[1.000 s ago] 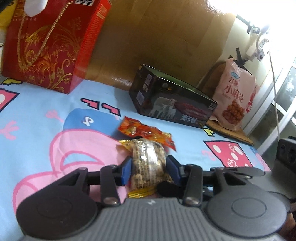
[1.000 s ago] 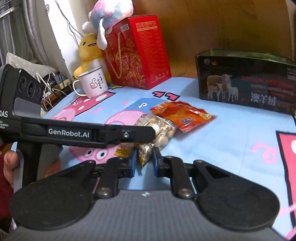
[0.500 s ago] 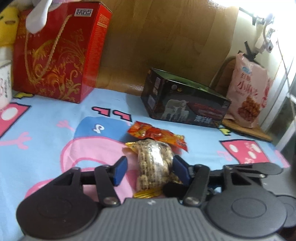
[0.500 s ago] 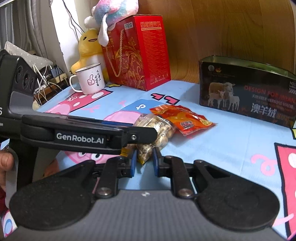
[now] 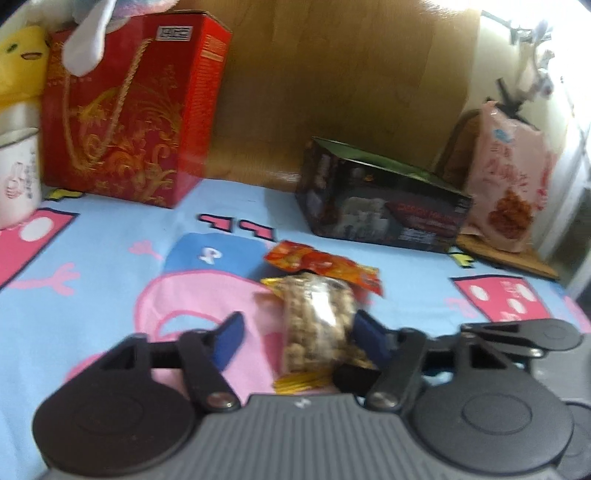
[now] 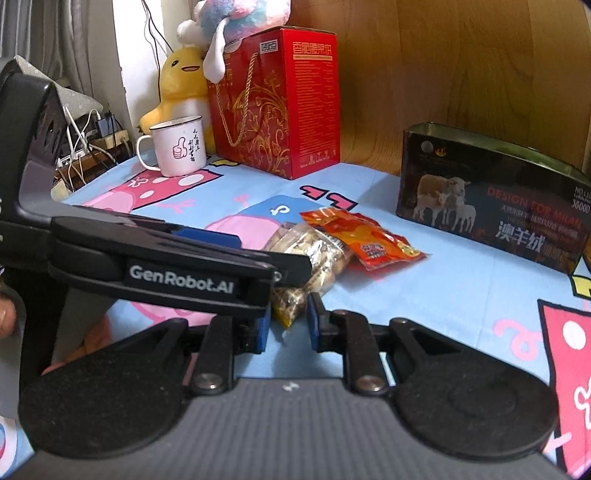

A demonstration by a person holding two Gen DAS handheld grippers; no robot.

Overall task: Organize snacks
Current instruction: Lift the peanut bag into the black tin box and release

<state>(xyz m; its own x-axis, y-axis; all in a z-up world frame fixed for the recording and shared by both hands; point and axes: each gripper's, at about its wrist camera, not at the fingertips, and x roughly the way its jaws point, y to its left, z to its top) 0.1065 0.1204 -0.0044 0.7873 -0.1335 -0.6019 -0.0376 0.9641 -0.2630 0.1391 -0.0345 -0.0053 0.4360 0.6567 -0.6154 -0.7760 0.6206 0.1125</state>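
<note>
This is looking like a lived-in bedroom in a home. A cartoon-print sheet (image 6: pixel 424 295) is covering the surface in front of me, and a curved wooden headboard (image 6: pixel 461 92) is rising behind it at twelve o'clock. A yellow plush duck (image 6: pixel 181 88) and a pastel plush toy (image 6: pixel 229 22) are sitting at eleven o'clock beside a red gift bag (image 6: pixel 280 107) and an enamel mug (image 6: pixel 177 147). Charger cables (image 6: pixel 77 147) are trailing at nine o'clock (a curtain is hanging there too). A pink snack bag (image 5: pixel 506 181) is leaning at two o'clock.
</note>
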